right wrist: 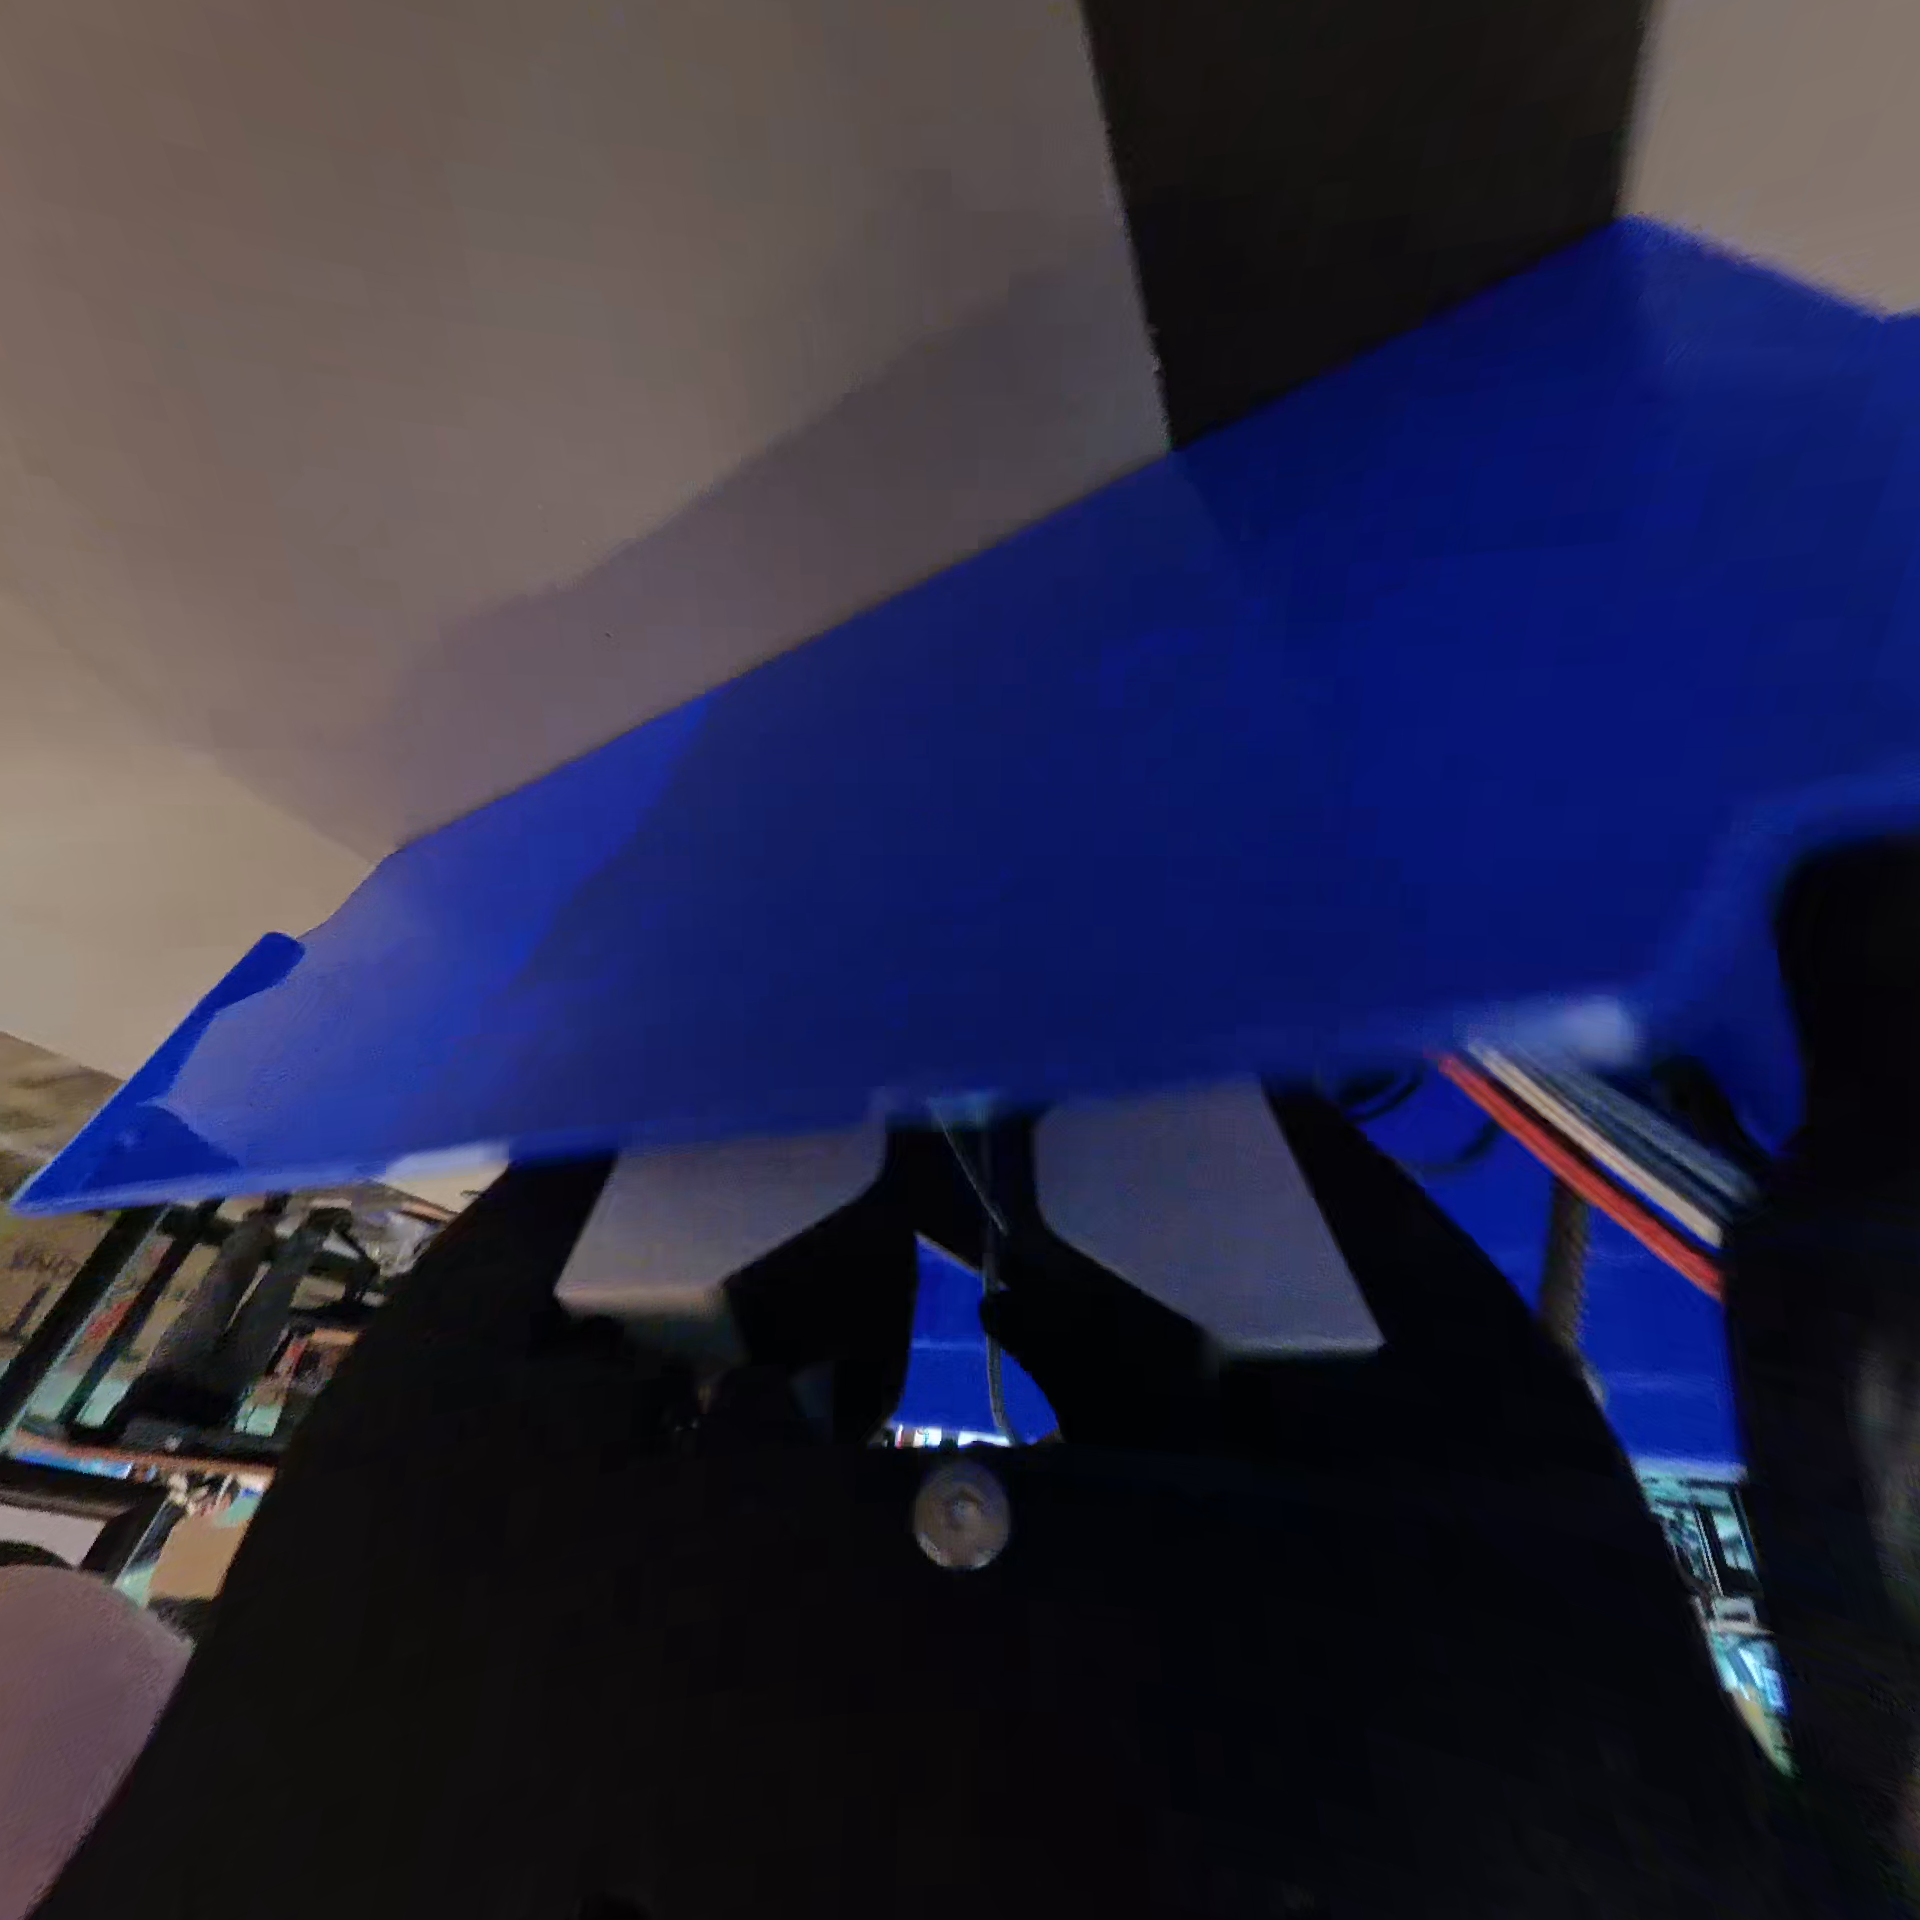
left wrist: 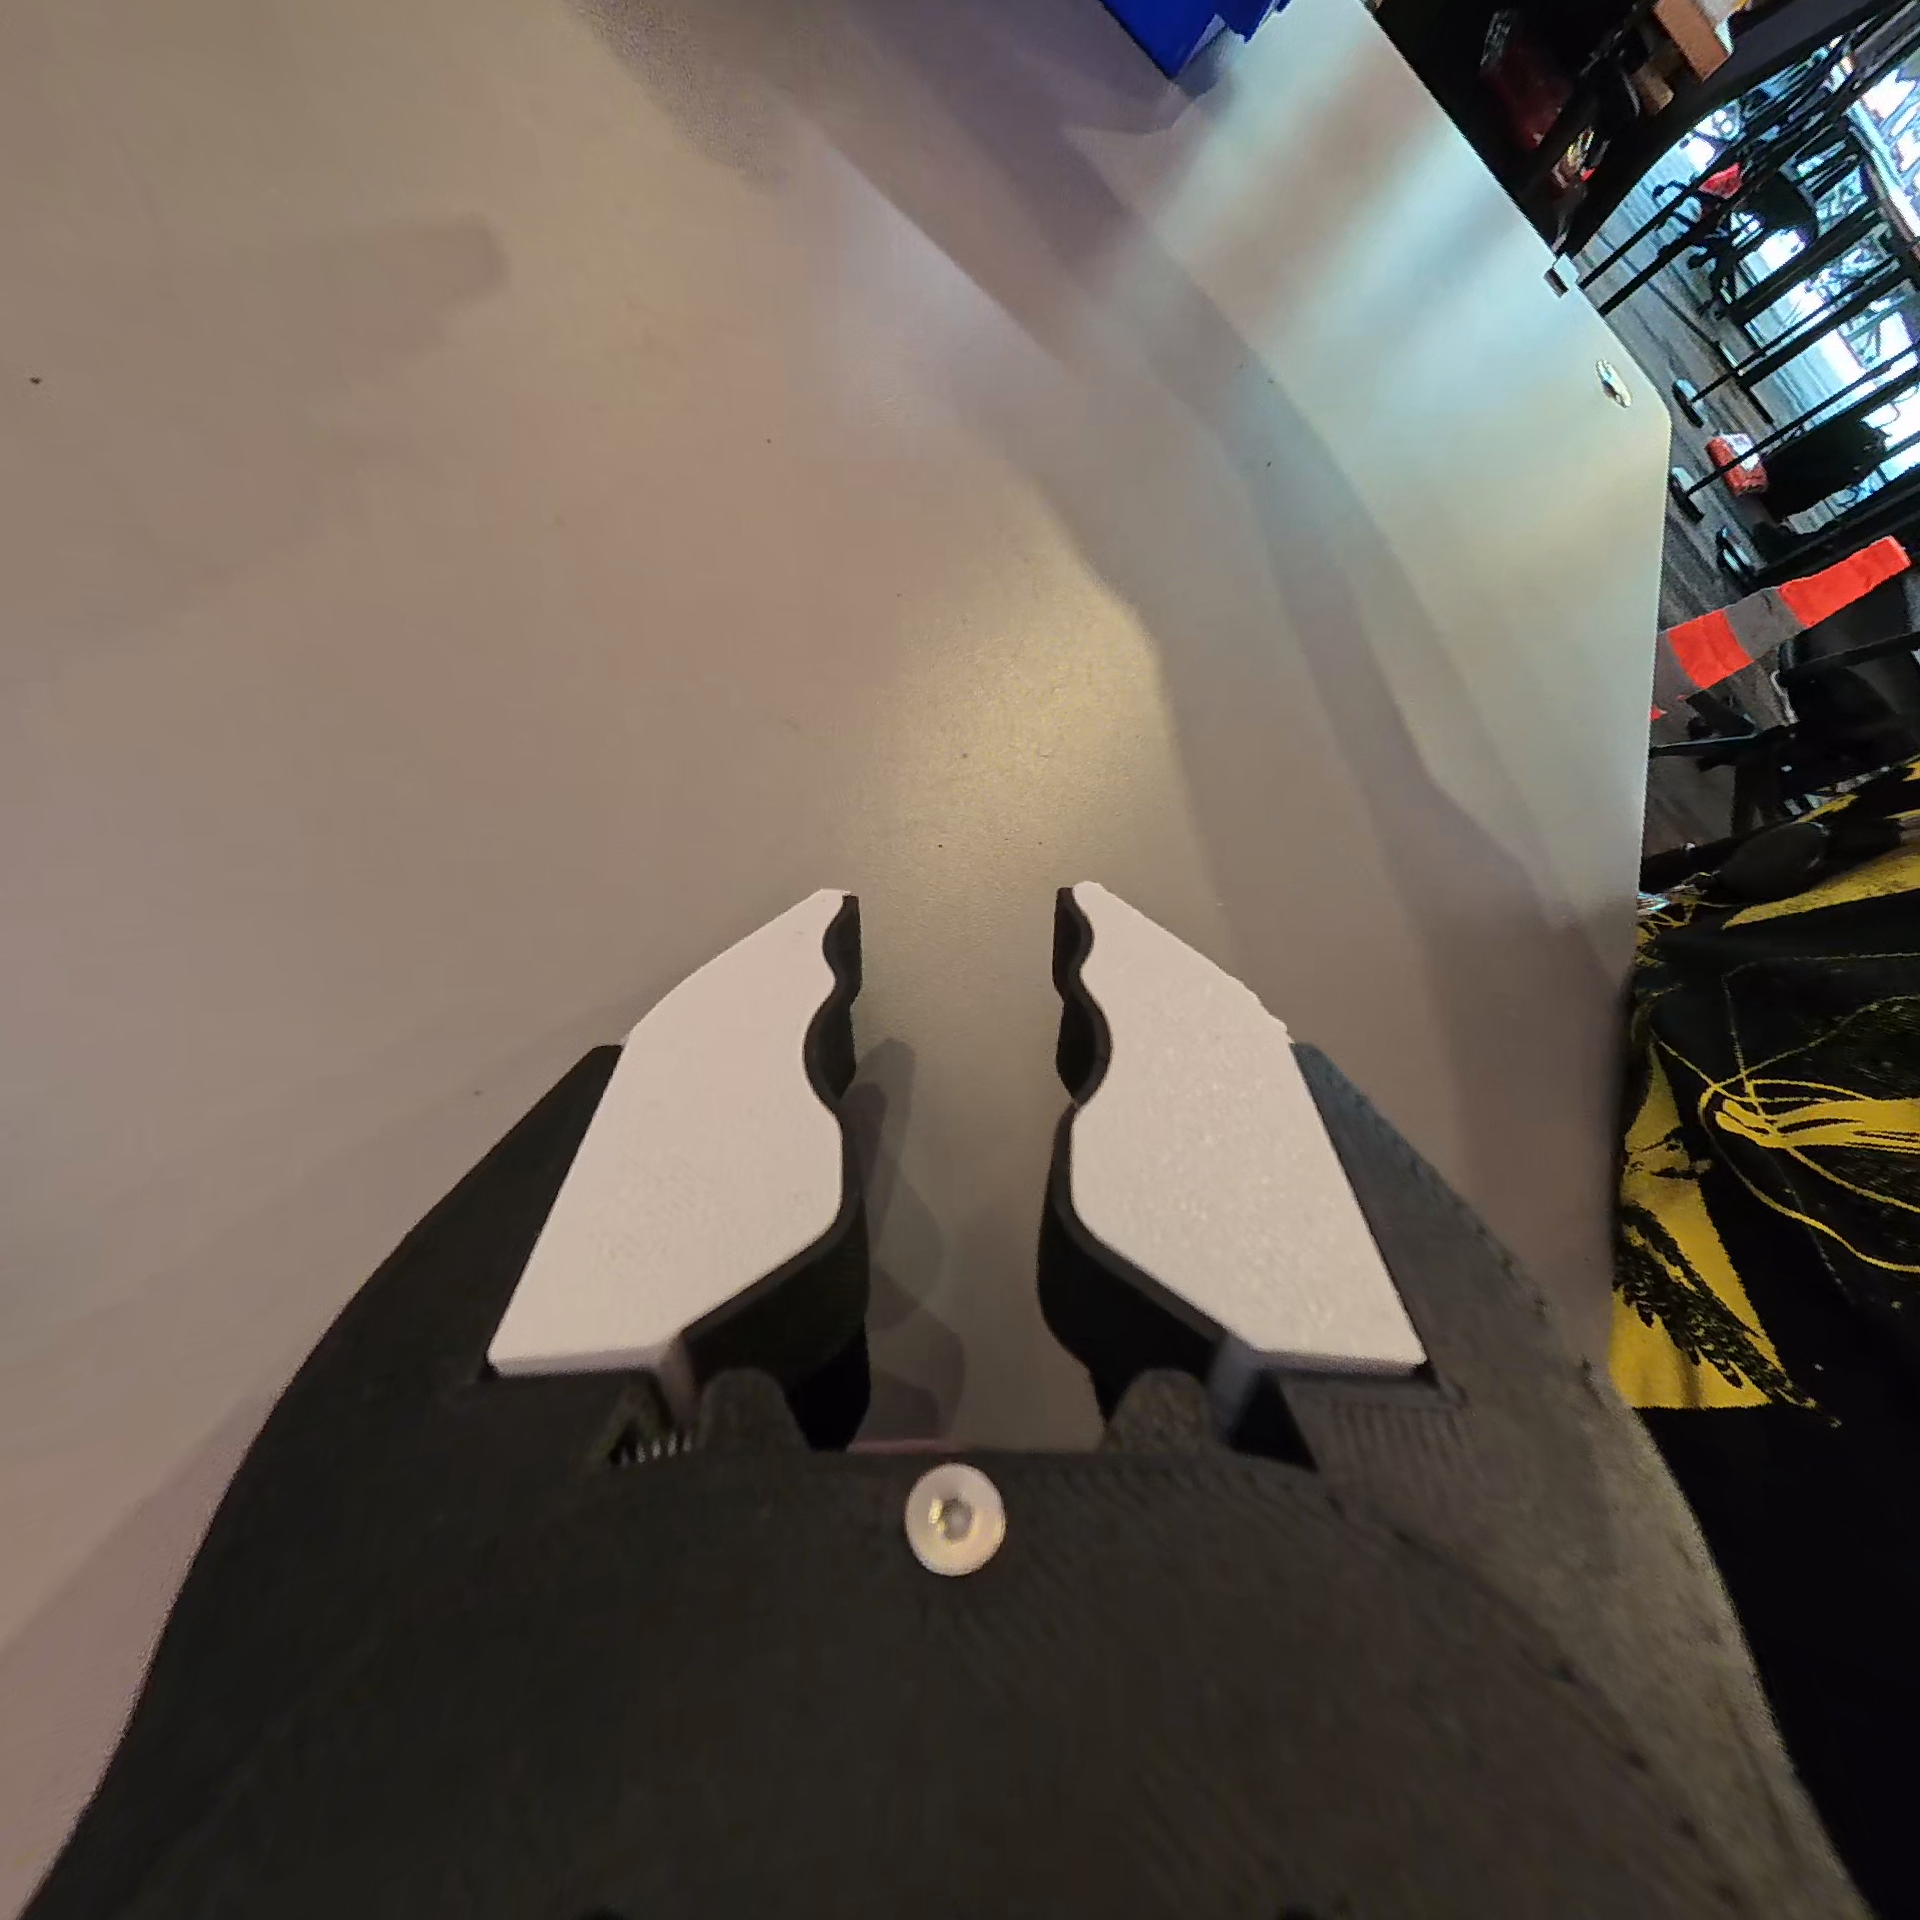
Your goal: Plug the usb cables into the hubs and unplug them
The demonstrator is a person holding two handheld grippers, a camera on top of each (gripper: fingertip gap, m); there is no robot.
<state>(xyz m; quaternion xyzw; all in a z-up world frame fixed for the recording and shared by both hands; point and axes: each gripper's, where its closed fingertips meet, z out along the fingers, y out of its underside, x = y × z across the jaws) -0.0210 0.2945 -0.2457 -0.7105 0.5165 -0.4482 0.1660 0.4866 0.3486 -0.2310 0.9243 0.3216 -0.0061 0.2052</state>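
Observation:
In the left wrist view my left gripper (left wrist: 958,909) is open and empty, low over the bare white table (left wrist: 520,520). No cable or hub shows in that view. The right wrist view is blurred. There my right gripper (right wrist: 961,1153) reaches in at a blue bin (right wrist: 1143,779), and the bin's wall hides its fingertips. Only the white backs of its fingers (right wrist: 717,1216) show. A thin grey cable (right wrist: 992,1268) runs between the fingers; I cannot tell whether it is gripped. Red, white and dark striped cables (right wrist: 1600,1143) lie in the bin at the right.
A corner of the blue bin (left wrist: 1195,31) shows at the table's far edge. The table's right edge (left wrist: 1652,623) drops to a black and yellow floor mat (left wrist: 1766,1143), with orange-striped barriers (left wrist: 1787,613) behind it. A dark upright post (right wrist: 1371,208) stands behind the bin. Some 50 centimeters of space lies between my two pairs of fingers.

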